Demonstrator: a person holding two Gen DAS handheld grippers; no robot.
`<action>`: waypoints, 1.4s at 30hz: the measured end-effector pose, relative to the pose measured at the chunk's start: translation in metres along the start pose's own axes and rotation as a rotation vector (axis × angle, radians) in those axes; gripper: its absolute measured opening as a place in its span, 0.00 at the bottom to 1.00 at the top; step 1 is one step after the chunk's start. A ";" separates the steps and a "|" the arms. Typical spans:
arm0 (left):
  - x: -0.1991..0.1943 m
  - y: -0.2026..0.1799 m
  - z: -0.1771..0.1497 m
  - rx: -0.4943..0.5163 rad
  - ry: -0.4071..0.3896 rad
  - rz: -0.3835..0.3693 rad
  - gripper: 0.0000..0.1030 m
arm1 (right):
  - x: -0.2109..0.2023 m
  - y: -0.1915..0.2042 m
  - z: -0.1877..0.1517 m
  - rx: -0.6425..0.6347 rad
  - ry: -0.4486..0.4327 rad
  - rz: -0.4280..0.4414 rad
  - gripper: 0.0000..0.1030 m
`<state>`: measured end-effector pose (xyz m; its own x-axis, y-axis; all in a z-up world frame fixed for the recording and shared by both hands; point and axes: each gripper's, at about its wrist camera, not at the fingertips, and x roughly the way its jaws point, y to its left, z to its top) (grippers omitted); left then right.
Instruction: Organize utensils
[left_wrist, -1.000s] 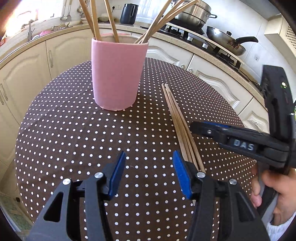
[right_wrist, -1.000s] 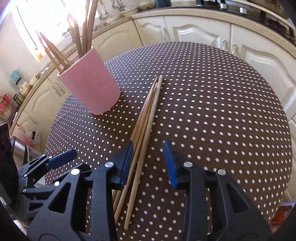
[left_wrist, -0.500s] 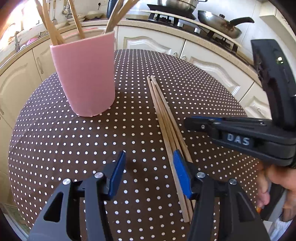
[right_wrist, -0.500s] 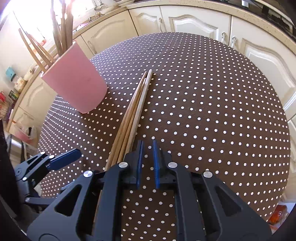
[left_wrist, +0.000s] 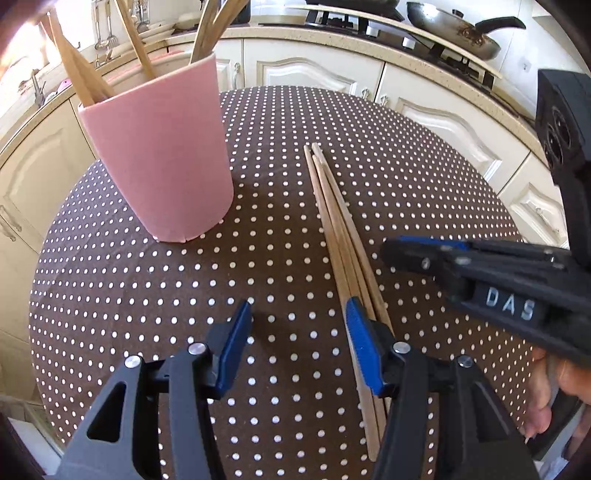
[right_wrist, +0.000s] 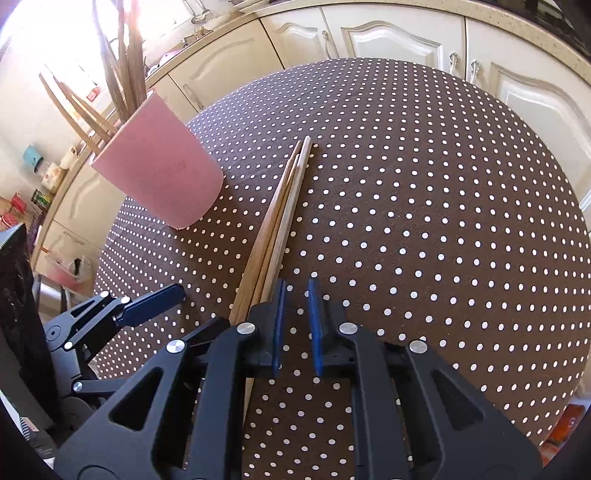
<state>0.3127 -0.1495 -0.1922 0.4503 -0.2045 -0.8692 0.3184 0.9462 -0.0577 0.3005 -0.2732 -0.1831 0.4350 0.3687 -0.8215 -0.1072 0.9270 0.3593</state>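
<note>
Chopsticks: three flat on table, beside one pink cup.

One pink cup stands on one round dotted table. Three chopsticks lie flat in a bundle on the cloth. About six more chopsticks stick out of the cup; the exact count is unclear. Two grippers show, left and right.
</note>
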 end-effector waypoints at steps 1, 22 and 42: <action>0.000 -0.001 0.000 0.007 0.007 0.001 0.52 | 0.000 0.000 0.001 -0.002 0.001 0.000 0.13; 0.028 -0.014 0.029 0.006 0.022 0.086 0.19 | -0.022 -0.019 -0.004 0.009 0.005 0.009 0.13; 0.011 0.032 -0.014 -0.038 0.024 -0.008 0.06 | 0.001 0.034 0.010 -0.060 0.063 -0.203 0.13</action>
<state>0.3161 -0.1180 -0.2100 0.4277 -0.2060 -0.8801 0.2896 0.9536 -0.0825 0.3057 -0.2423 -0.1674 0.3963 0.1758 -0.9011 -0.0771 0.9844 0.1582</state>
